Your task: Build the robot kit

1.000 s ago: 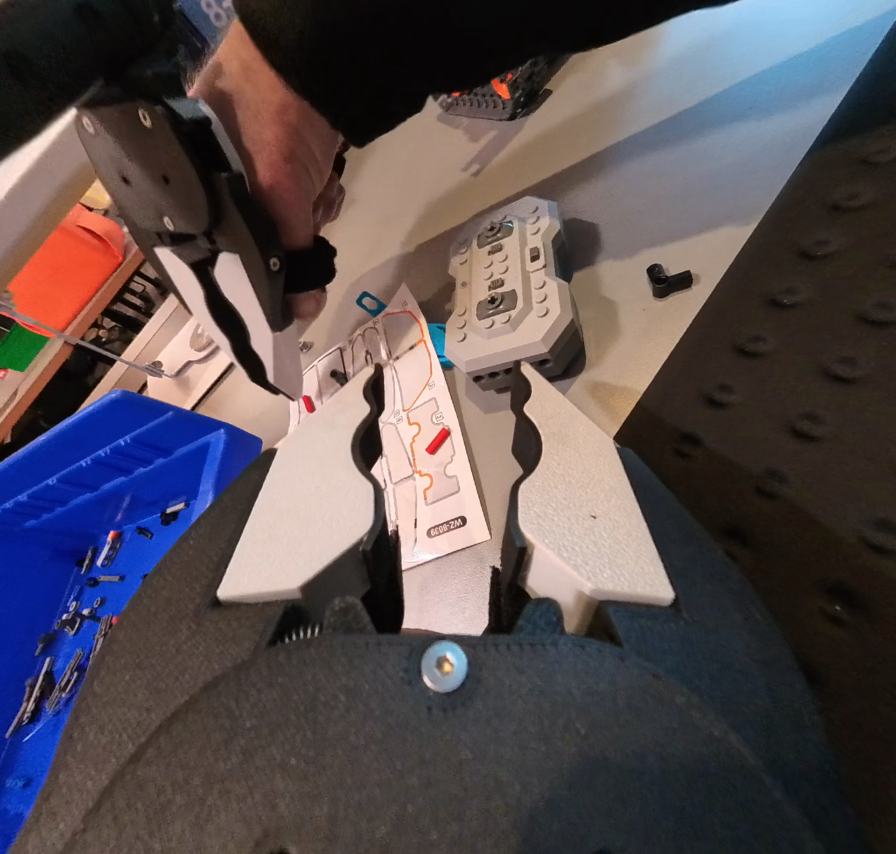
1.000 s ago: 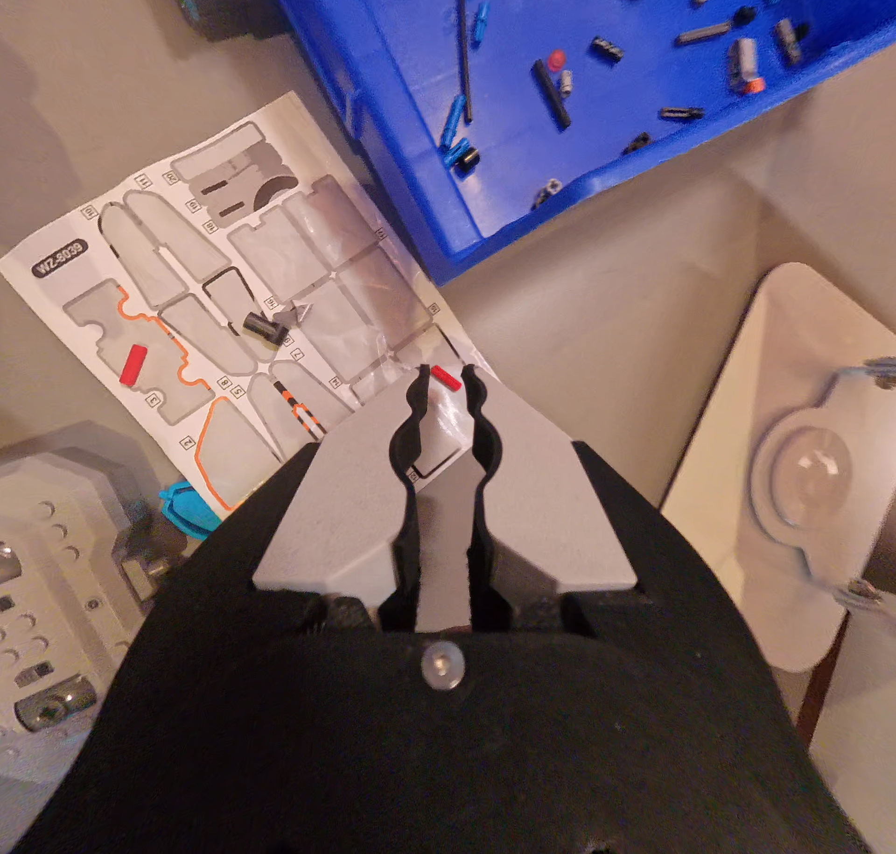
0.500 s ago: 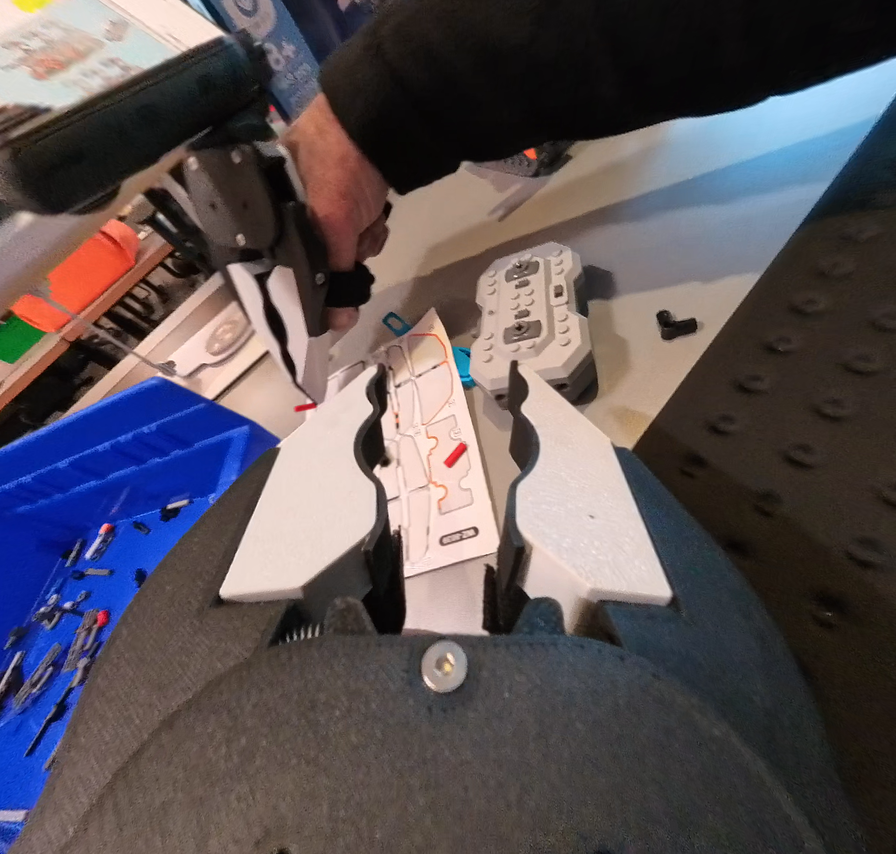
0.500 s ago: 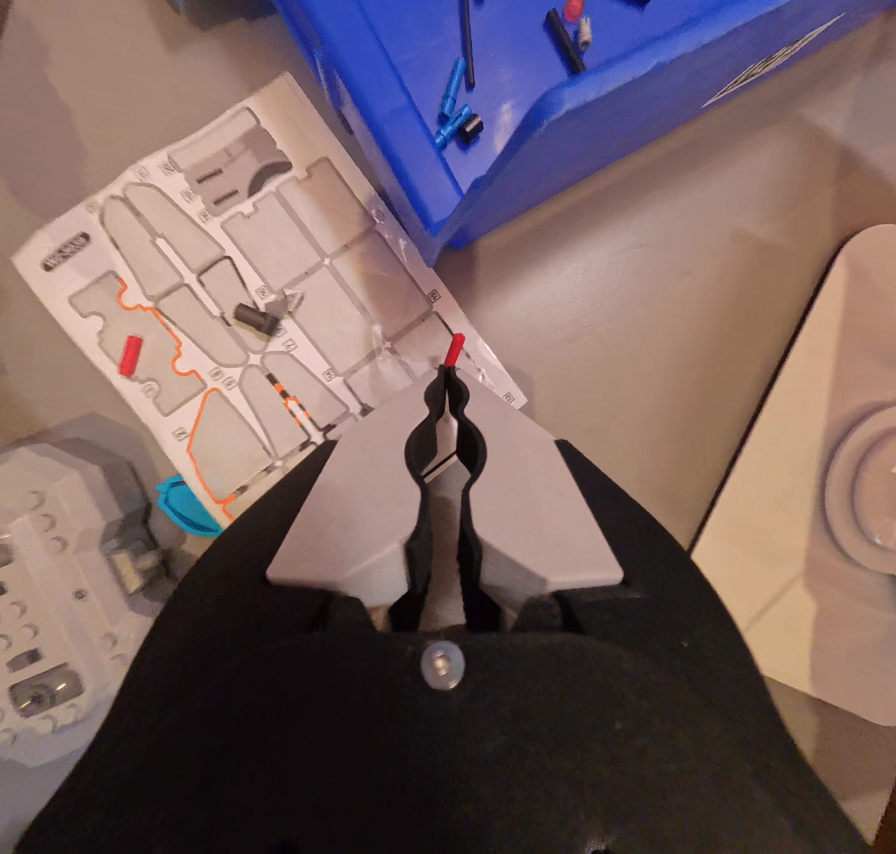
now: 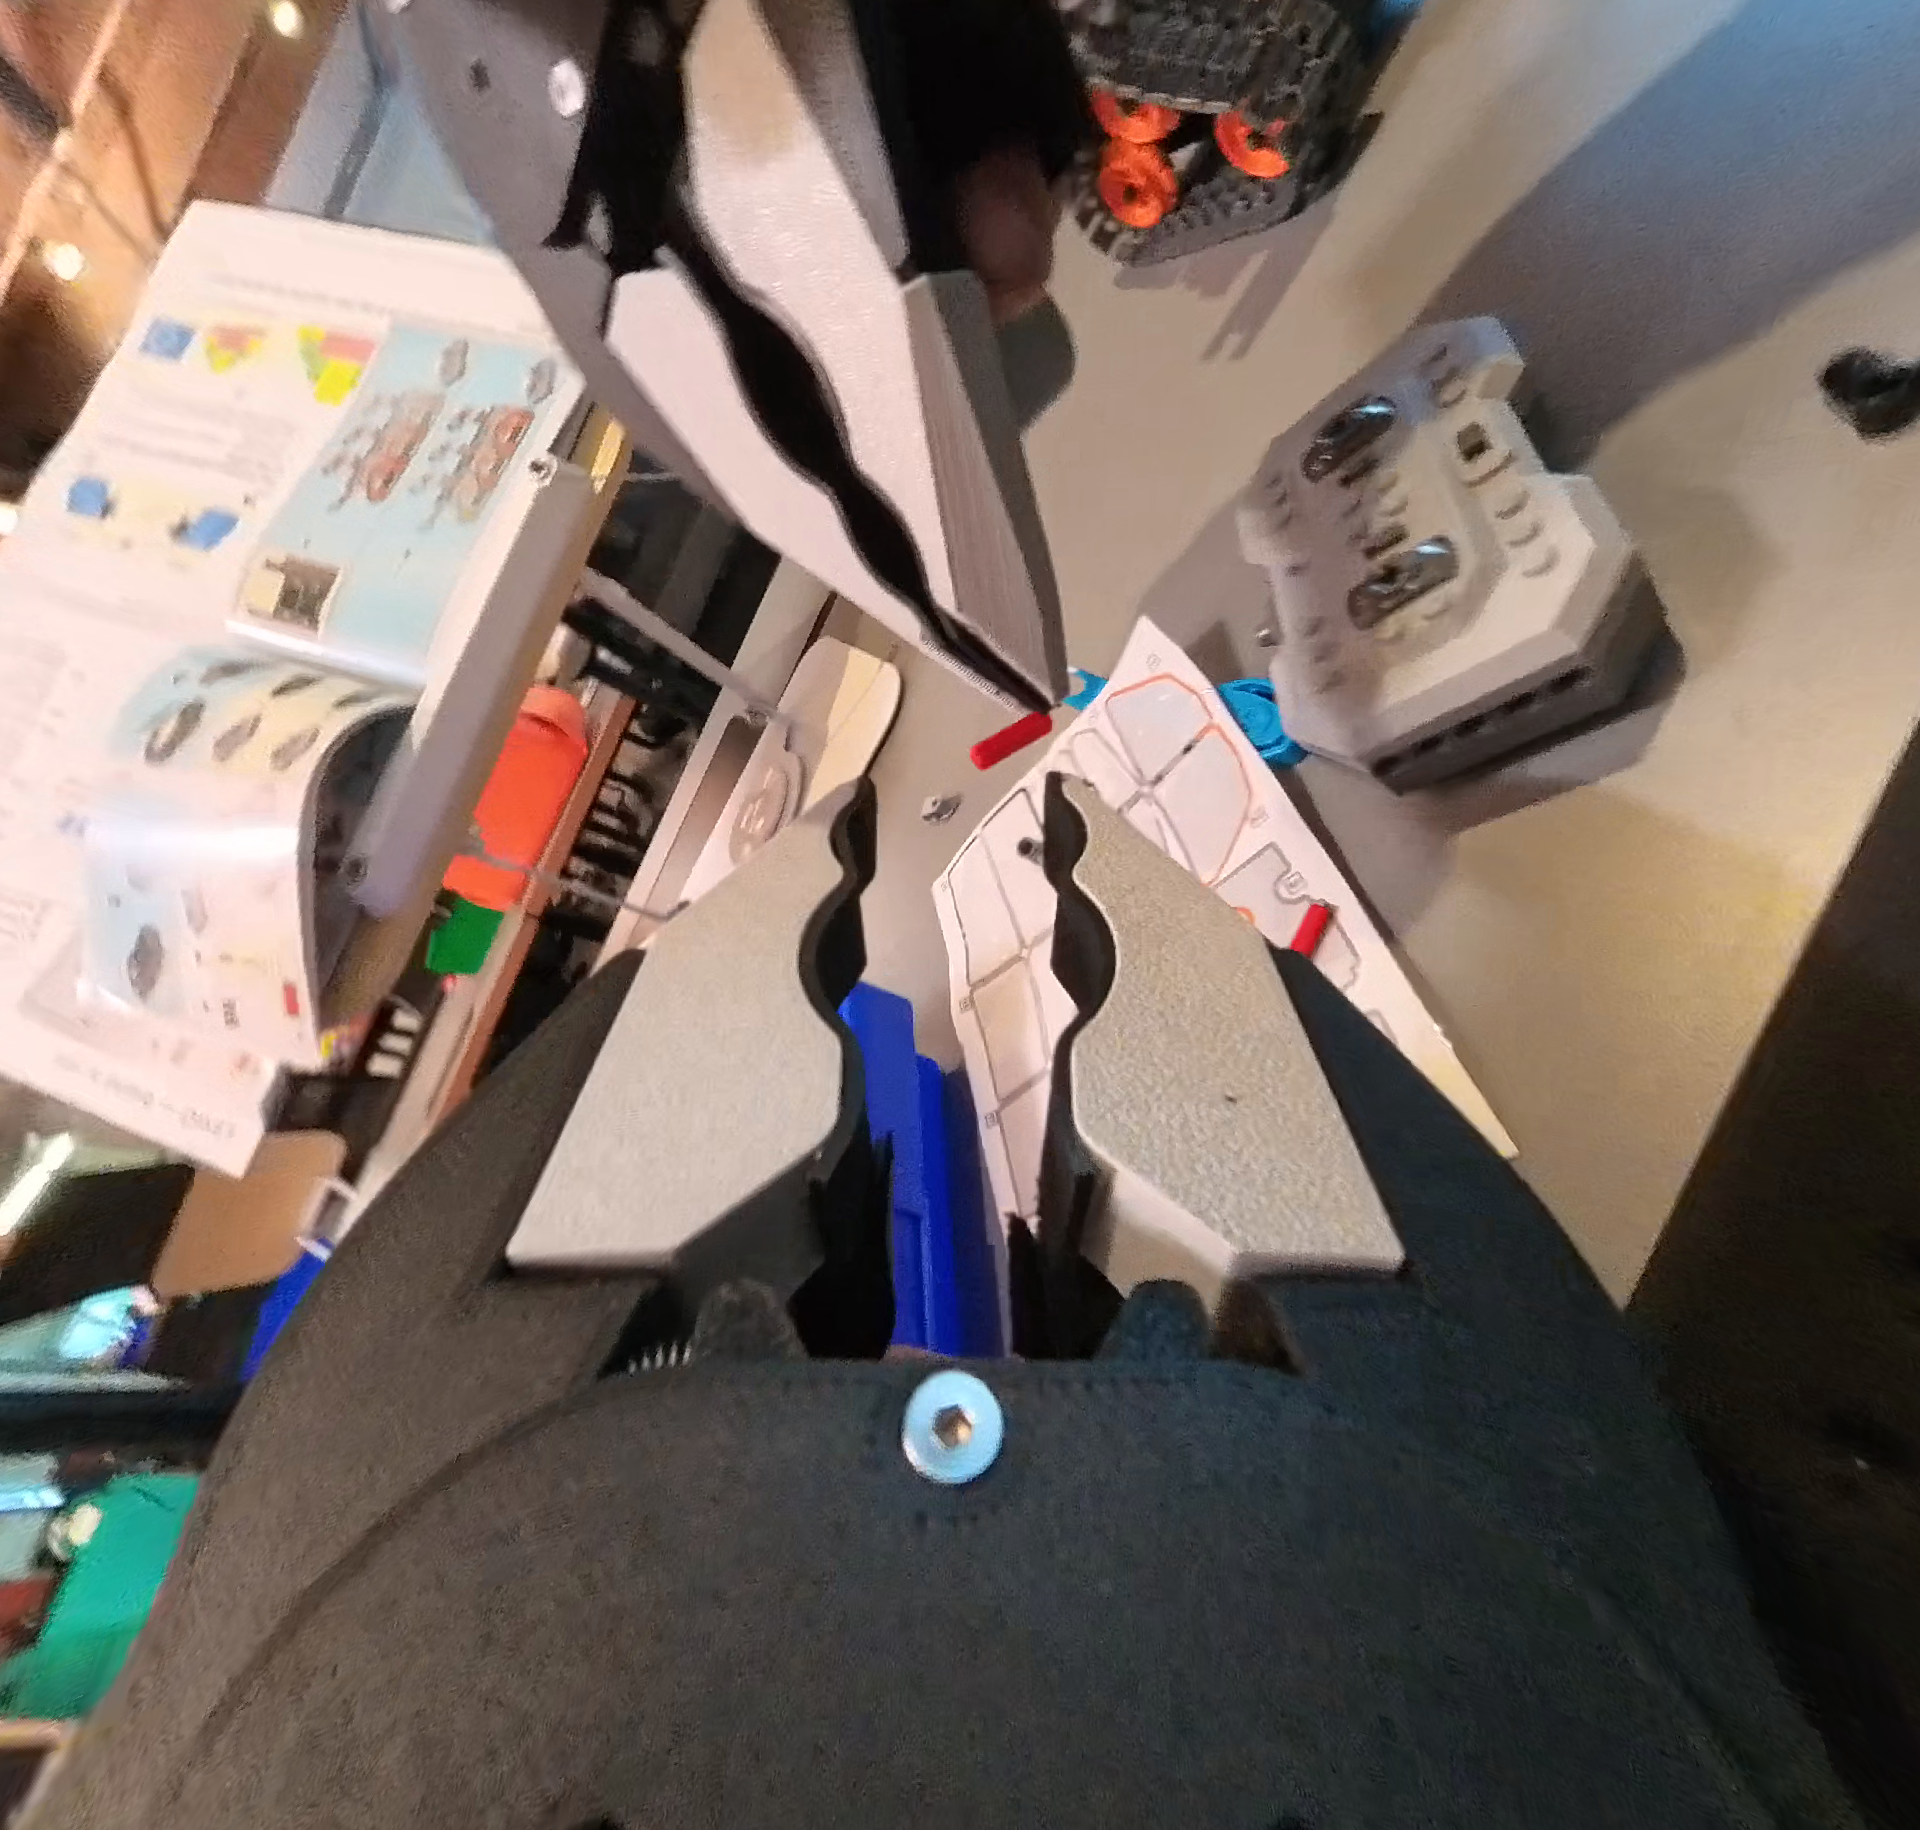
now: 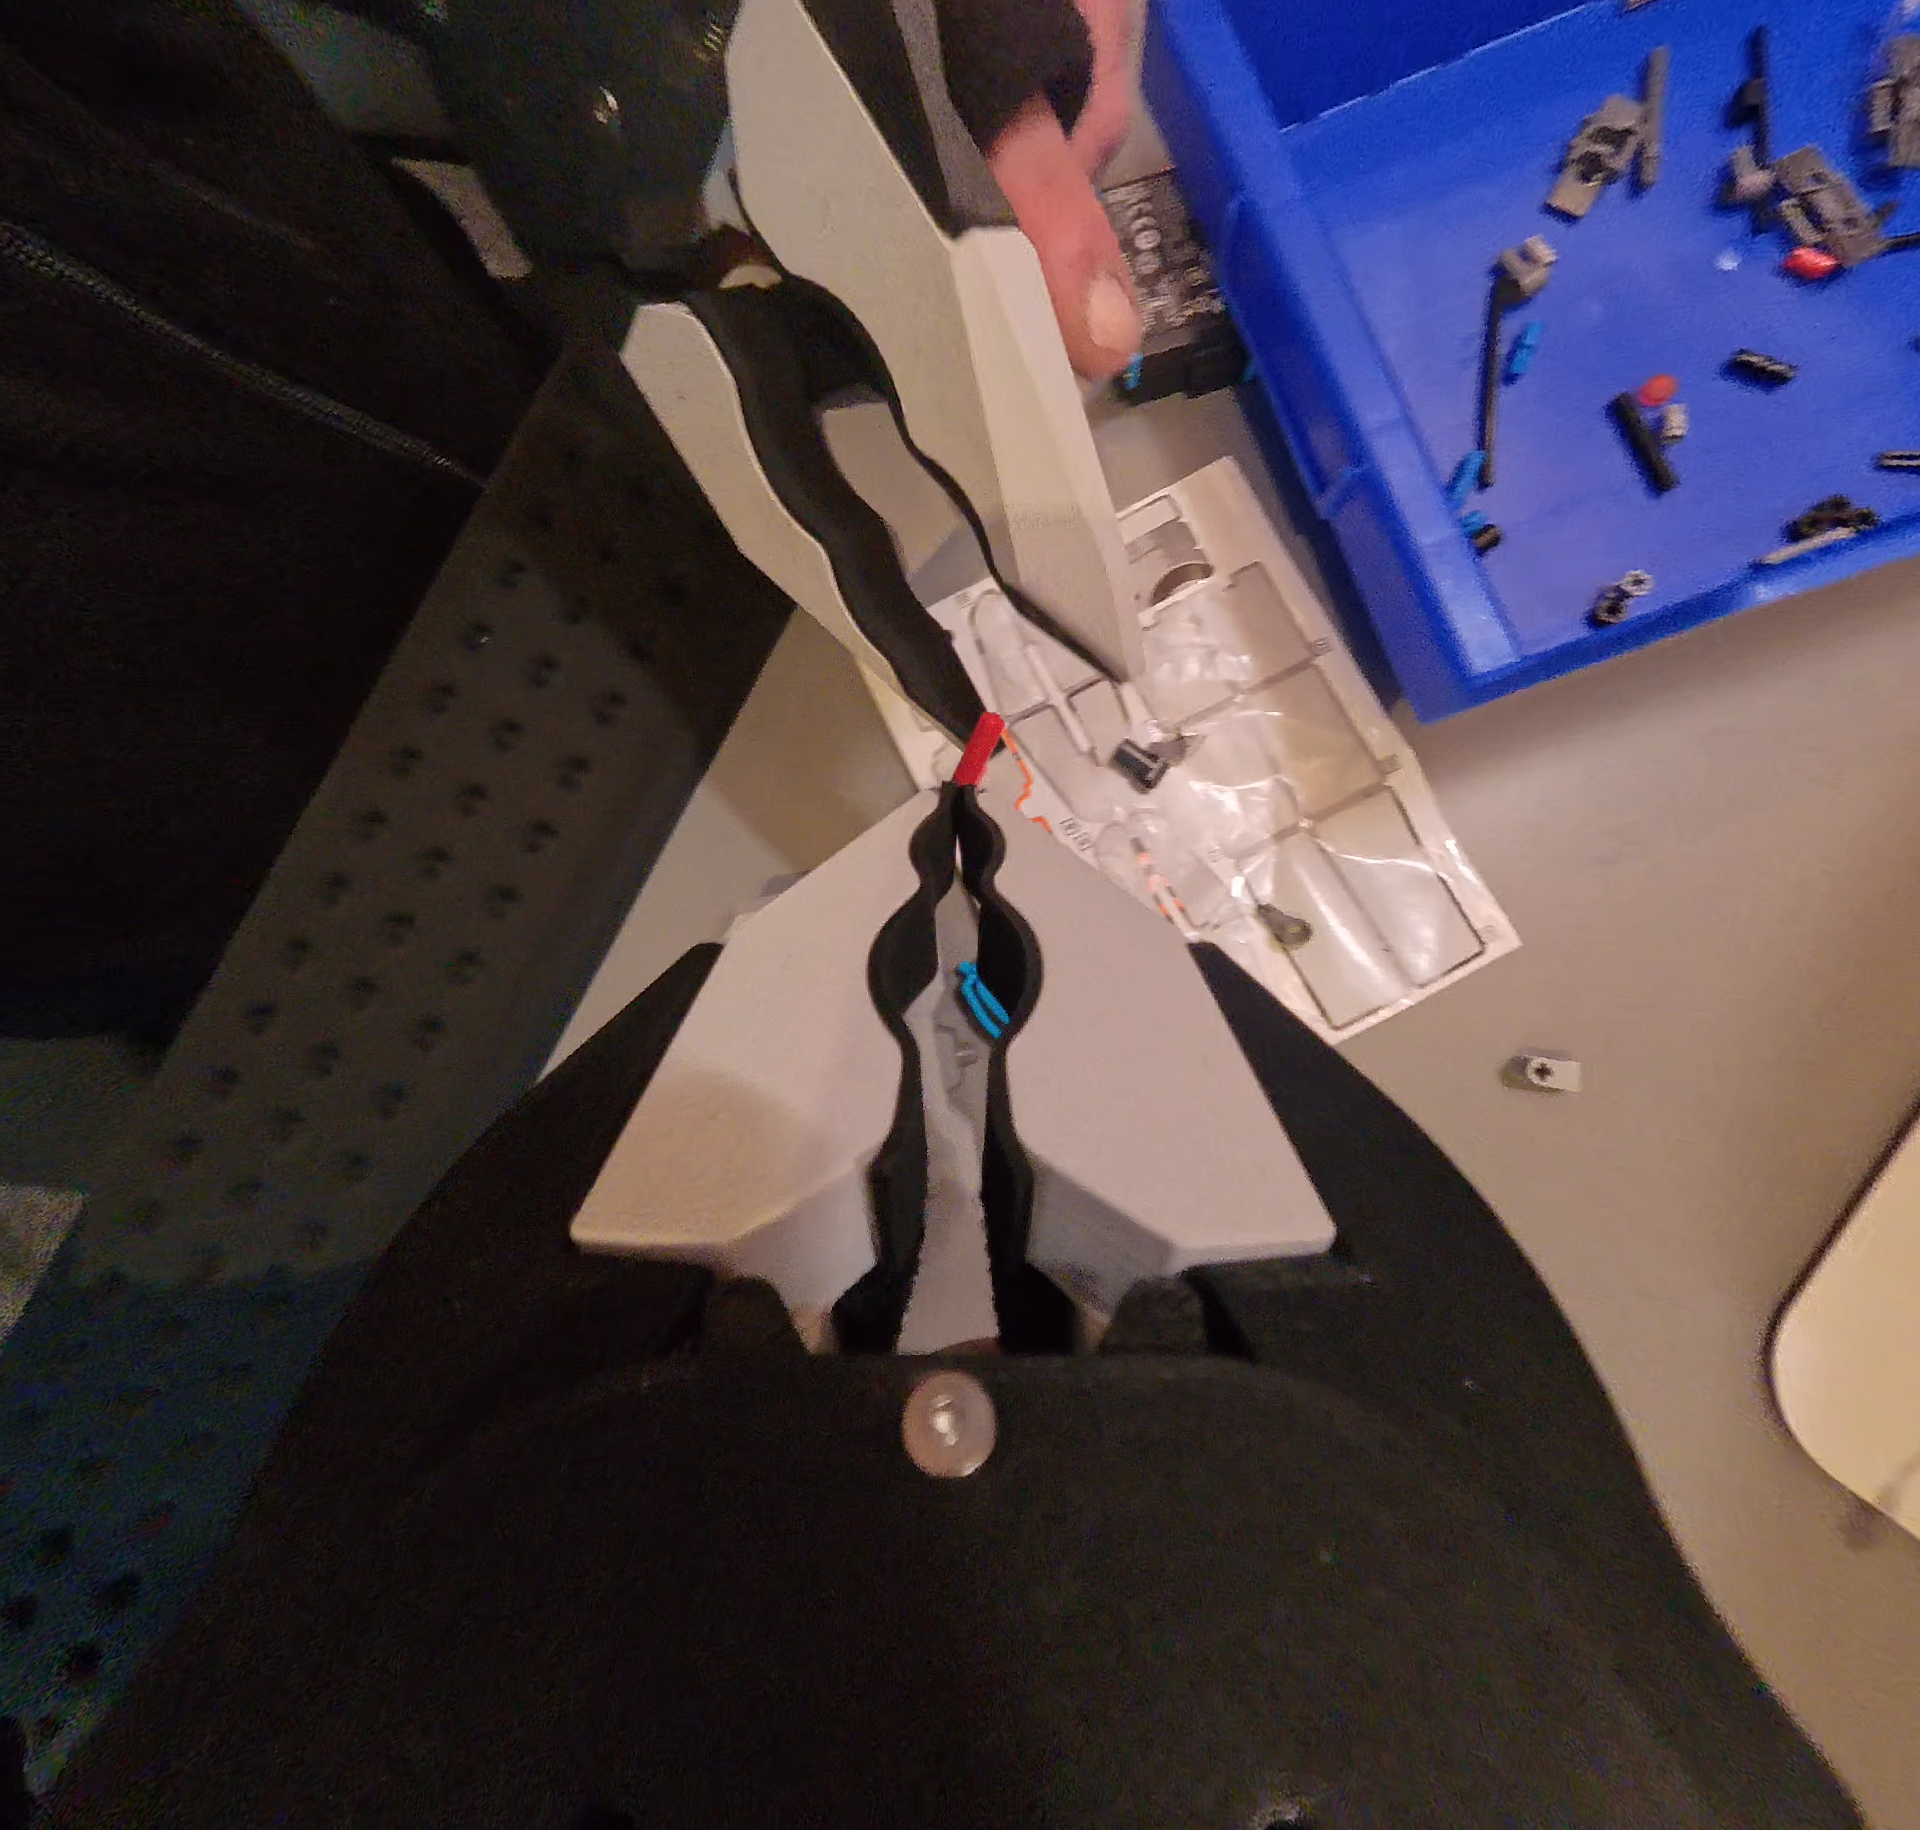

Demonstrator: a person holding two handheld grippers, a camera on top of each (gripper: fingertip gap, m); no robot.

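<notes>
The tabletop (image 6: 1621, 928) is lying bare at right of the right wrist view, the blue bin (image 6: 1340, 430) crowding the upper right, the sticker sheet (image 6: 1299, 845) beside it. The right tool (image 6: 954, 793) is pinching a red pin (image 6: 978, 747) at centre frame. The left tool (image 5: 951, 804) is gaping, empty, tips pointing at the pin.
</notes>
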